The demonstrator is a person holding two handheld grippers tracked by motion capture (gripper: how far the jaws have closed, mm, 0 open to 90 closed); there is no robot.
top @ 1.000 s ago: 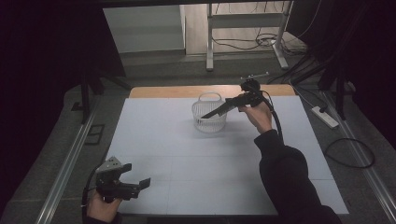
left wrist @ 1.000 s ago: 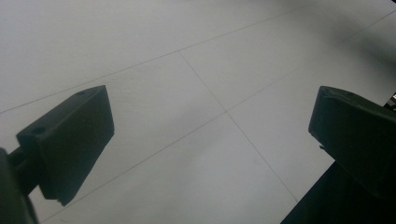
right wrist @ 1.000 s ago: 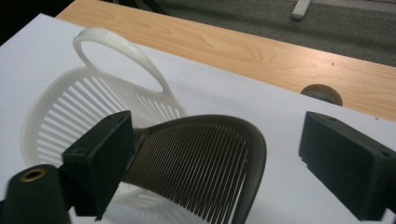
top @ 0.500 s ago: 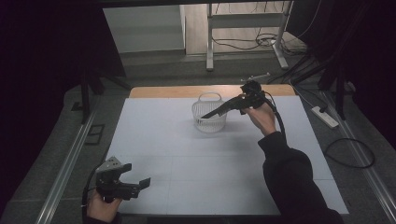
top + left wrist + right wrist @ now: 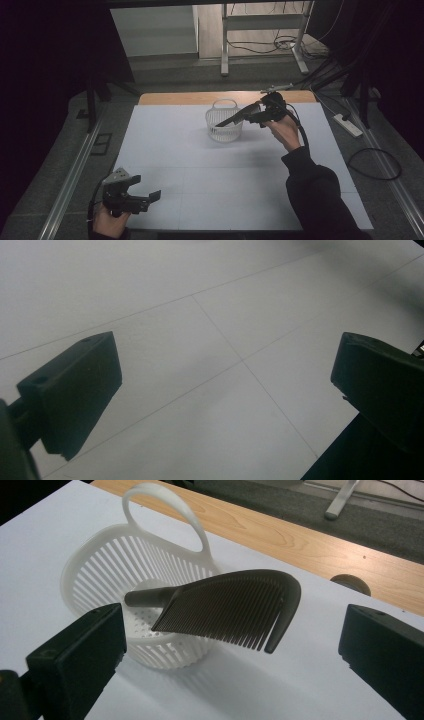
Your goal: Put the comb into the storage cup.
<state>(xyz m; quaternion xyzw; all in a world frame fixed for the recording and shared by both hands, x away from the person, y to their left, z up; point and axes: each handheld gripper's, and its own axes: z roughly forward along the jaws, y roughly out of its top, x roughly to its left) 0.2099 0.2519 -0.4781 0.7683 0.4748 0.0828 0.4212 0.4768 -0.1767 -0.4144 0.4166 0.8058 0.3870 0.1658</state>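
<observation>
A dark comb leans in a white slotted basket, handle down inside and teeth over the near rim. My right gripper is open: its jaws have just been opening and stand wide on either side of the comb without touching it. From above, the right gripper points left at the basket and the comb. My left gripper hovers at the table's near left corner, open, with nothing between its jaws.
A white sheet covers the table, with a strip of bare wood along the far edge and a round hole in it. Metal rails run down both sides. A power strip and cables lie on the floor at the right.
The right hand has eased slightly back from the basket while the comb stays propped in it. The left hand has not moved.
</observation>
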